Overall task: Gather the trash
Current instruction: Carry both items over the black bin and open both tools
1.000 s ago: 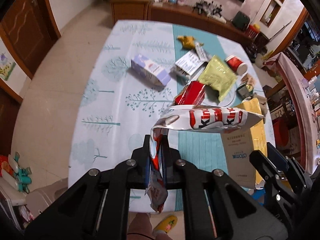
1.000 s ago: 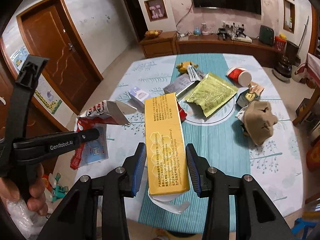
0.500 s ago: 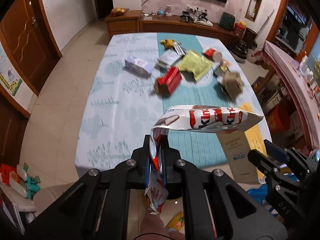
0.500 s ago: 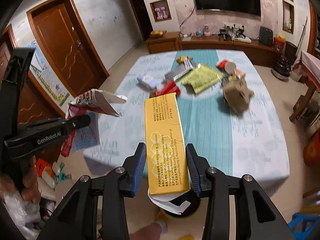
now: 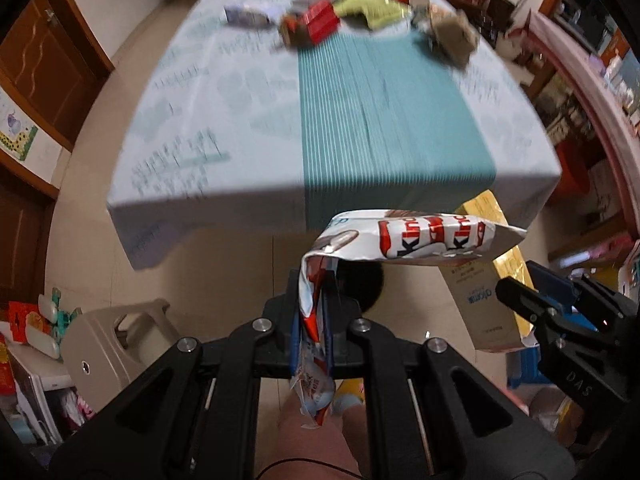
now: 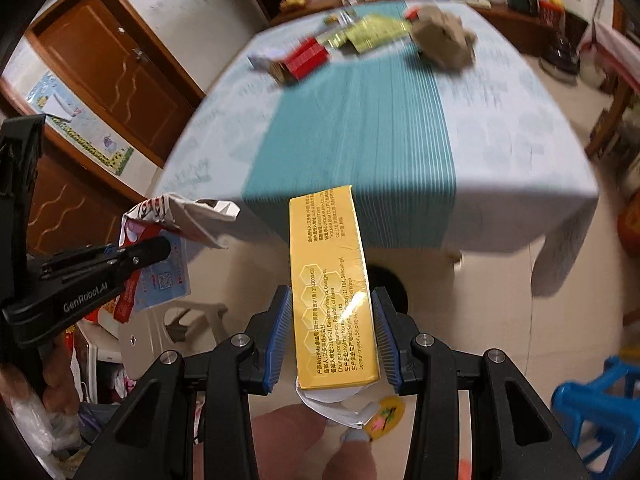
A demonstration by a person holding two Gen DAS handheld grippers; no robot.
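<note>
My left gripper (image 5: 316, 312) is shut on a white and red snack wrapper (image 5: 416, 238) that folds out to the right. It also shows in the right wrist view (image 6: 180, 216). My right gripper (image 6: 330, 320) is shut on a long yellow carton (image 6: 332, 288), seen in the left wrist view (image 5: 488, 304) too. Both are held in front of the table's near edge, above the floor. A dark round bin (image 6: 384, 284) sits on the floor under the carton. More trash lies at the table's far end: a red box (image 5: 320, 24), a green pouch (image 5: 368, 8), a crumpled brown bag (image 5: 452, 36).
The table (image 5: 328, 120) has a pale cloth with a teal stripe. A beige plastic stool (image 5: 108, 336) stands at the left, a blue stool (image 6: 596, 400) at the right. The person's leg and foot (image 6: 352, 440) are below. A brown door (image 6: 112, 64) is at the left.
Both grippers have pulled back from above the table and dropped low, still holding the wrapper and the carton. The table now lies ahead and the floor bin has come into view.
</note>
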